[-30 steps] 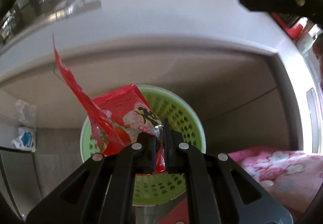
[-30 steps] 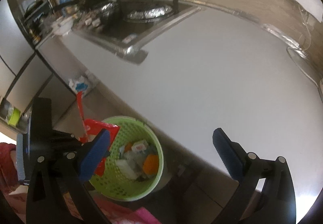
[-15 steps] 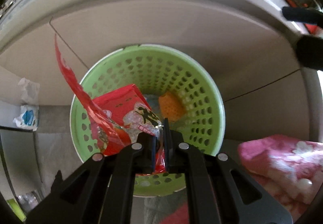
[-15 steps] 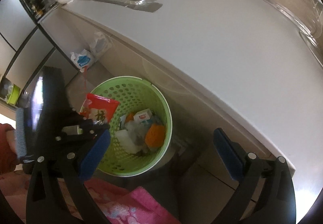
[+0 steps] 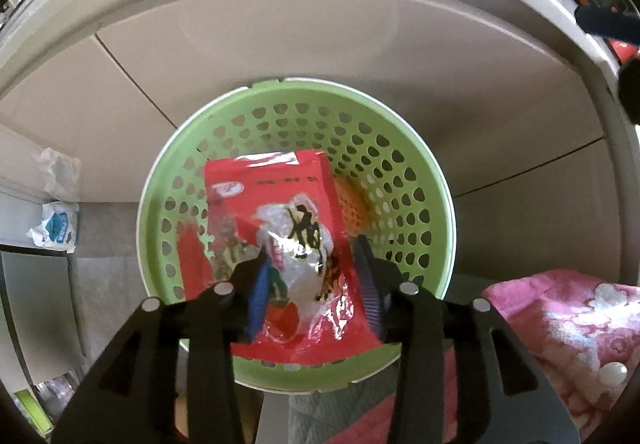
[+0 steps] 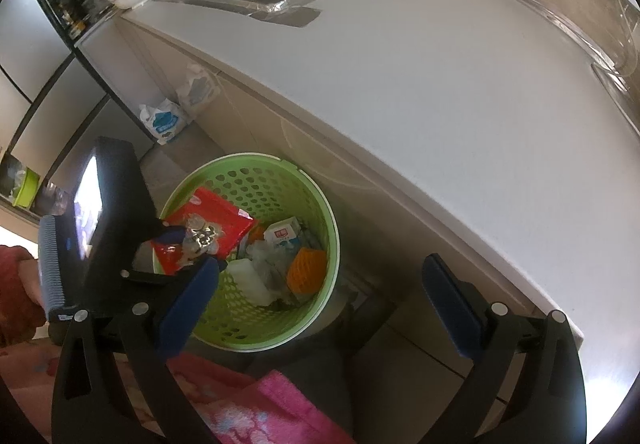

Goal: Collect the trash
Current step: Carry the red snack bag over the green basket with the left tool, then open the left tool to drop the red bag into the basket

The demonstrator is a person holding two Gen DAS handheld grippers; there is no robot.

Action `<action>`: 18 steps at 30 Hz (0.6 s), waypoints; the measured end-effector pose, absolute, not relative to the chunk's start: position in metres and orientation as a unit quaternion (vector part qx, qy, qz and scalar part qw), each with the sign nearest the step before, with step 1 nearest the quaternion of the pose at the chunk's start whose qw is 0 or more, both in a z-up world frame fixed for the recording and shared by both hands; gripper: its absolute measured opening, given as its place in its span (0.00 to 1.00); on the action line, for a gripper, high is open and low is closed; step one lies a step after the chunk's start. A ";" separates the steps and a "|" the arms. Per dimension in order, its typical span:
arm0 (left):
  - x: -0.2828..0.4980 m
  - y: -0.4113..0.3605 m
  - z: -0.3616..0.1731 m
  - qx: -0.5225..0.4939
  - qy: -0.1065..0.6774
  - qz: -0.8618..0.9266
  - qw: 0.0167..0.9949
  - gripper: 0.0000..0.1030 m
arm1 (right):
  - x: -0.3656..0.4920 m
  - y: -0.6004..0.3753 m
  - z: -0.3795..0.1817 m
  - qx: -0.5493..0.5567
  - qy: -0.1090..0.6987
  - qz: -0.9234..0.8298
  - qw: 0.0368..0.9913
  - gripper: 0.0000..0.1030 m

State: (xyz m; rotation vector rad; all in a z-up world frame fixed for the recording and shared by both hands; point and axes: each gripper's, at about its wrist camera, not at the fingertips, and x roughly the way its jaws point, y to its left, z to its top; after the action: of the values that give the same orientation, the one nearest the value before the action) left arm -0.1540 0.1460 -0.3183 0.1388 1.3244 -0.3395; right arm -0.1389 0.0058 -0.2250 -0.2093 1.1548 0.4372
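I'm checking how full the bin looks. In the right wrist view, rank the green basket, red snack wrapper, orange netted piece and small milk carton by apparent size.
1. green basket
2. red snack wrapper
3. orange netted piece and small milk carton: look alike, unranked.

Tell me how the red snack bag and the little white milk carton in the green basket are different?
The red snack bag is big, flat and shiny; the milk carton is small, boxy and white with blue. The bag leans high against the green basket's wall; the carton lies lower among other trash. Both are inside the basket.
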 end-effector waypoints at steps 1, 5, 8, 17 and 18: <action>-0.154 0.147 -0.315 0.062 0.608 -0.156 0.776 0.39 | -0.139 0.005 -0.224 -0.096 0.540 0.204 0.811 0.98; -0.152 0.149 -0.298 0.066 0.591 -0.152 0.789 0.51 | -0.138 0.001 -0.222 -0.091 0.537 0.202 0.814 0.98; -0.153 0.146 -0.280 0.080 0.573 -0.156 0.801 0.60 | -0.137 0.000 -0.219 -0.088 0.534 0.200 0.817 0.98; -0.150 0.148 -0.225 0.086 0.528 -0.161 0.829 0.74 | -0.138 -0.008 -0.194 -0.073 0.511 0.200 0.833 0.98; -0.149 0.148 -0.218 0.085 0.523 -0.161 0.833 0.74 | -0.138 -0.010 -0.189 -0.072 0.506 0.199 0.836 0.98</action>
State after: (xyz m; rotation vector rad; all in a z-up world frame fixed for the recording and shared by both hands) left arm -0.1493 0.1478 -0.2184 0.1794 1.1090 -0.3420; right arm -0.1378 -0.0098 -0.1893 -0.1518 1.0705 0.4212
